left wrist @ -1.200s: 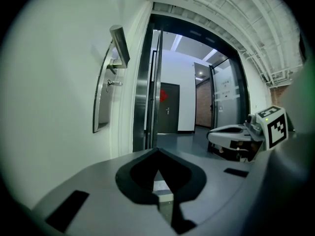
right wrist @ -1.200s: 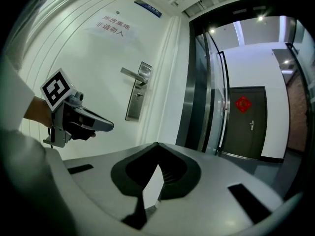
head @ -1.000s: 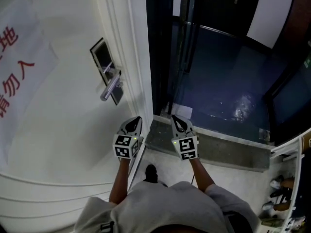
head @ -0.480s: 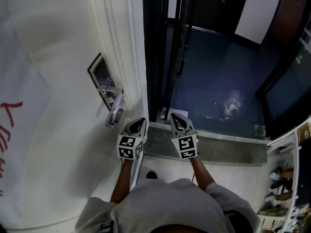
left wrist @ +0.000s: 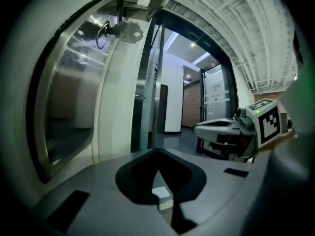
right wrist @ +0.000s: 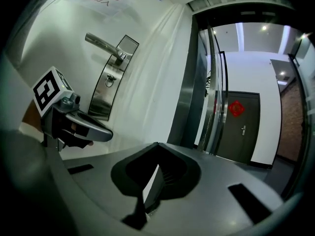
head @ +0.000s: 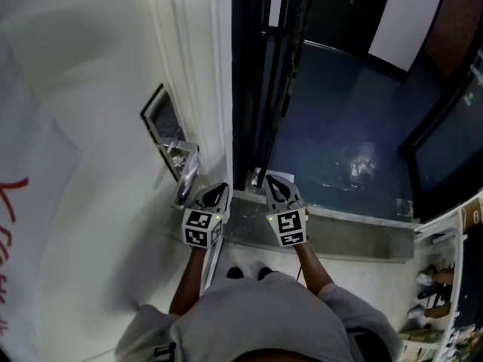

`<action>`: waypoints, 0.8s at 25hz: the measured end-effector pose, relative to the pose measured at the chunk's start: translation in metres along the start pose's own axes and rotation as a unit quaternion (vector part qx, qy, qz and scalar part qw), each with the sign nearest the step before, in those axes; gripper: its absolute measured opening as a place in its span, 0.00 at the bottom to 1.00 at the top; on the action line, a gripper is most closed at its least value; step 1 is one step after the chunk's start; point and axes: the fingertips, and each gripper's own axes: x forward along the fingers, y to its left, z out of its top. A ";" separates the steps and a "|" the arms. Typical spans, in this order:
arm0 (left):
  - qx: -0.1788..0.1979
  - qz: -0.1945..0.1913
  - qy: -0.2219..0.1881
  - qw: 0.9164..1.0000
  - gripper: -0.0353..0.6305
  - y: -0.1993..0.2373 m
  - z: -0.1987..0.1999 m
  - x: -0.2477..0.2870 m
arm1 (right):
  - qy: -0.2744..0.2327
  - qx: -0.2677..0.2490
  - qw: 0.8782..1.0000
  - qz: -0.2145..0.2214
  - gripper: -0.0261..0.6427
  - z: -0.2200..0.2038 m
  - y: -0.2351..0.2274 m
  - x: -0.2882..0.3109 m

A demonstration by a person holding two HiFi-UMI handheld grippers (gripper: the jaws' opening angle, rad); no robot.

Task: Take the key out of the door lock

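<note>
we're approaching — left gripper [head: 213, 194] and right gripper [head: 276, 189] are both closed and empty, with the key [left wrist: 125, 32] sitting in the lock plate [head: 162, 119] close above the left one. next we'd open its jaws around the key's head.

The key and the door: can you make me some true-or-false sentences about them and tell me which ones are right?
1. The key is sticking out of the lock plate on the white door. True.
2. The left gripper is holding the key. False: its jaws are together with nothing between them, and the key is above it, untouched.
3. The right gripper has its jaws wide open. False: they are shut and empty.
4. The door handle is a round knob. False: it is a long lever.
5. A red decoration hangs on the dark door across the hall. True.
</note>
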 end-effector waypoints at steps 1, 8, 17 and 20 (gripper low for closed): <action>0.000 0.006 -0.001 1.000 0.08 0.003 0.001 0.000 | -0.001 -0.001 1.000 0.005 0.07 0.000 0.000 0.002; -0.001 0.059 -0.010 0.998 0.08 0.012 0.008 0.002 | -0.014 -0.009 0.999 0.052 0.07 0.000 -0.009 0.018; -0.001 0.158 -0.012 0.987 0.08 0.011 0.016 -0.024 | -0.045 -0.011 0.990 0.136 0.07 0.006 -0.009 0.028; -0.006 0.193 -0.018 0.981 0.08 0.012 0.018 -0.041 | -0.059 -0.015 0.984 0.167 0.07 0.013 0.002 0.030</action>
